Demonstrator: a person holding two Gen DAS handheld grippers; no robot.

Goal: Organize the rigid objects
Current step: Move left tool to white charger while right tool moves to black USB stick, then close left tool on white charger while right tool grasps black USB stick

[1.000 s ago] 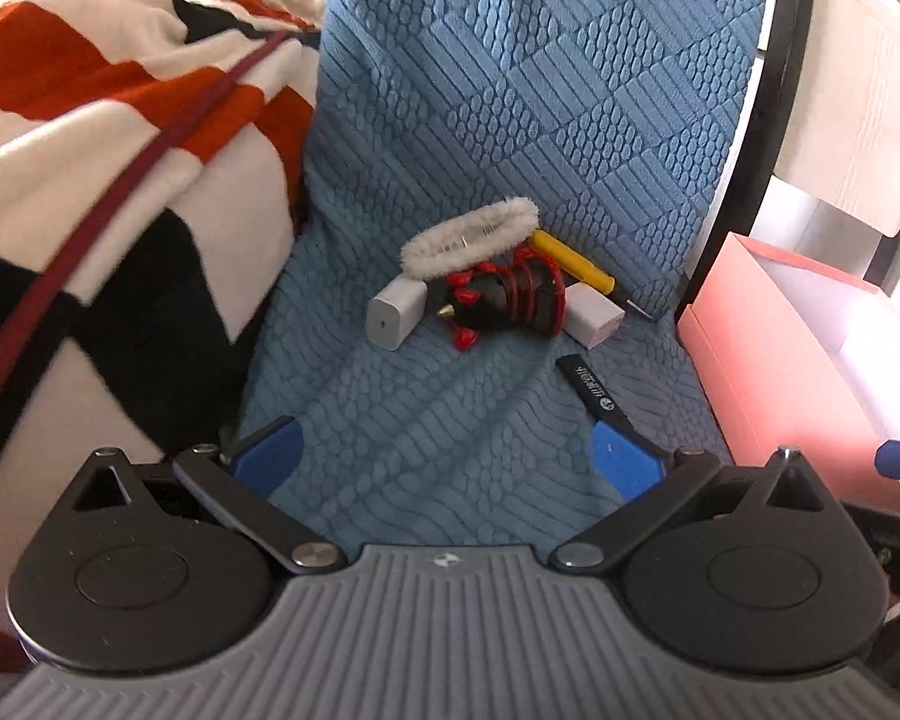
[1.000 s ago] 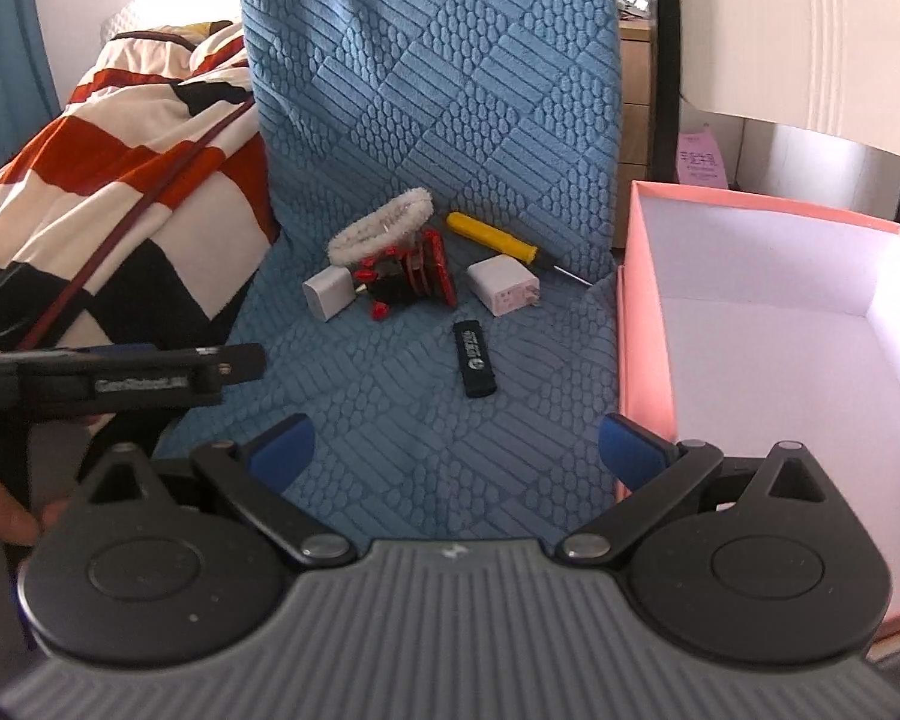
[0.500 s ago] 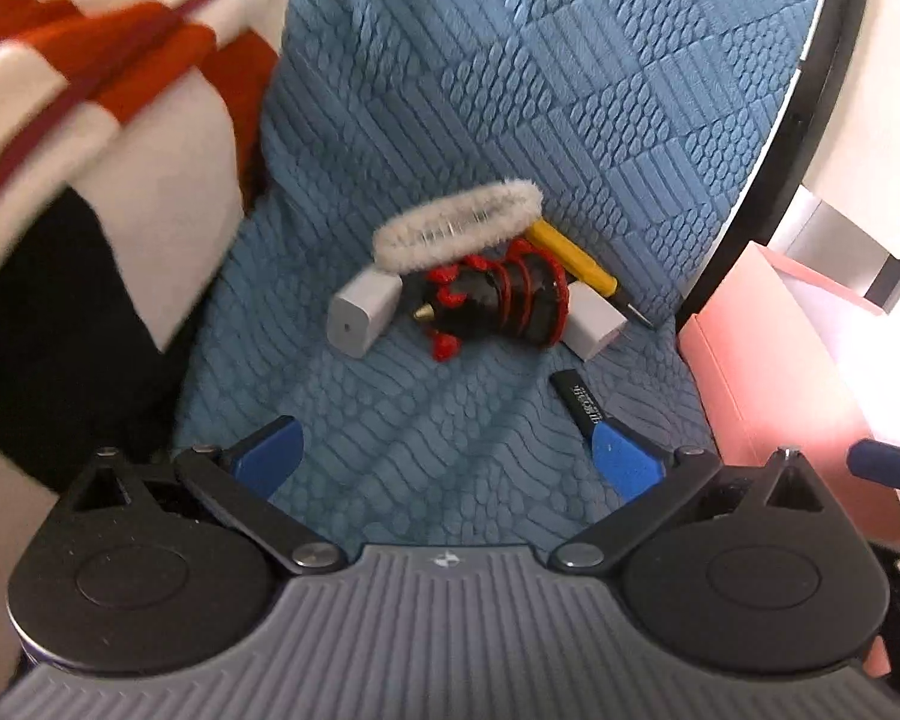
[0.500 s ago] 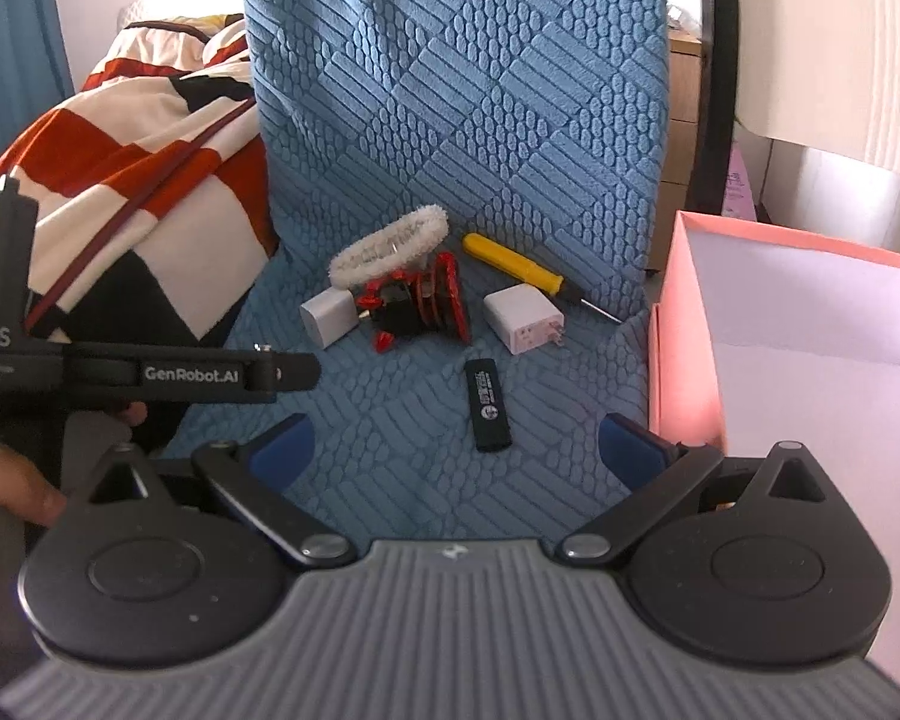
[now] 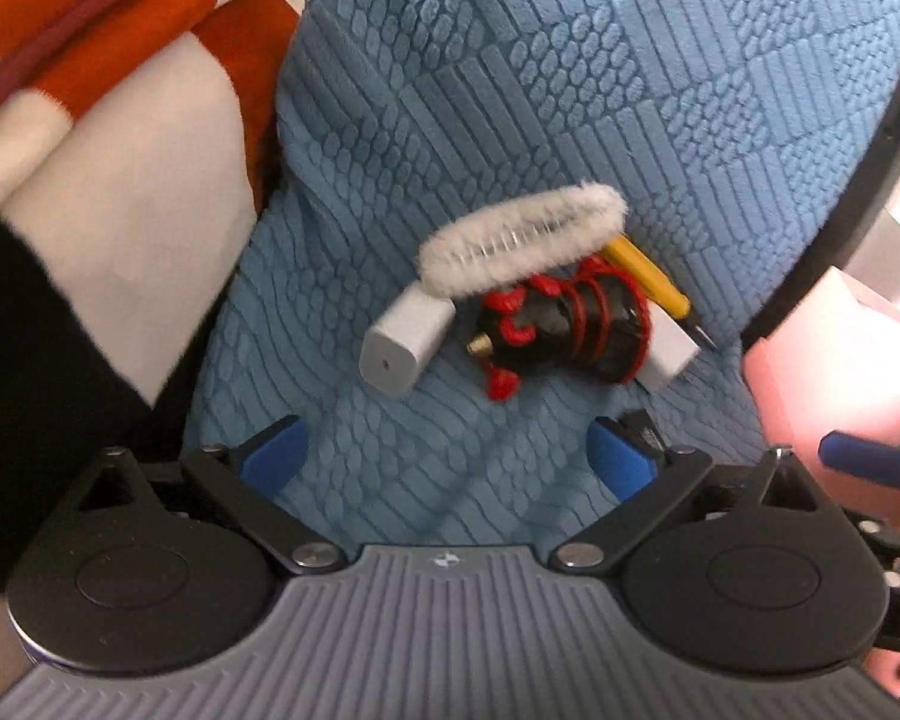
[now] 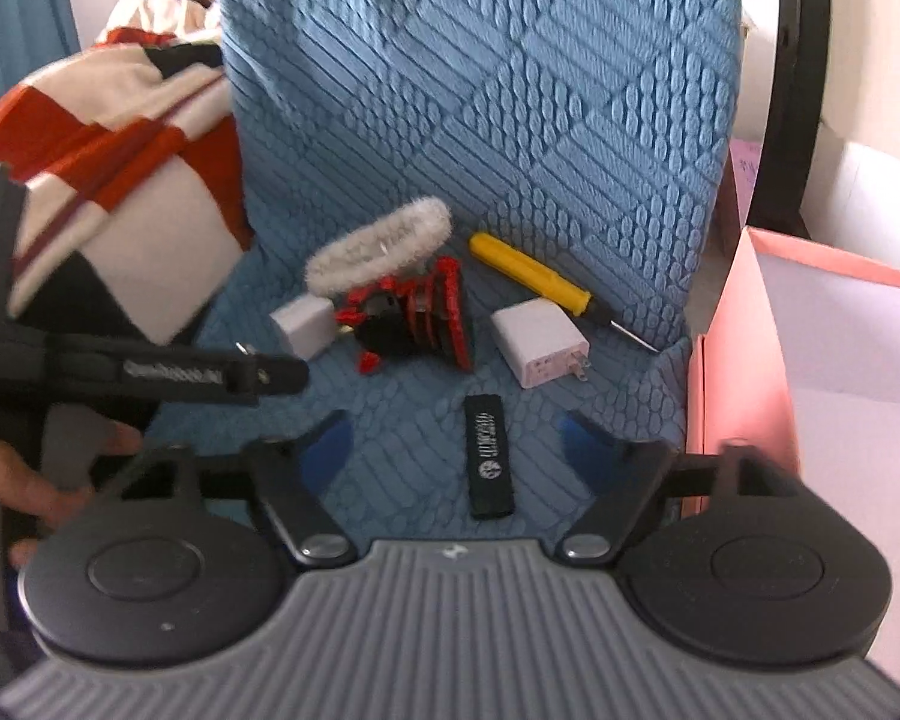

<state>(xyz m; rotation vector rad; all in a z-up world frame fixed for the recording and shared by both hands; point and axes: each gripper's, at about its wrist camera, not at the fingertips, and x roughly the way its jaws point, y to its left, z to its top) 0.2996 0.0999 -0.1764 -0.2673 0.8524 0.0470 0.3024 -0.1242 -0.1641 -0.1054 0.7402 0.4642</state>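
Closing in on the black stick (image 6: 489,455) | right gripper (image 6: 457,443) narrowing around it, no contact yet | left gripper (image 5: 448,450) spread, empty | pickup next.

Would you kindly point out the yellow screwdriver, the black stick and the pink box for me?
yellow screwdriver (image 6: 528,275), right wrist view, middle of its handle.
black stick (image 6: 489,456), right wrist view, its printed top face.
pink box (image 6: 744,360), right wrist view, its near outer wall.
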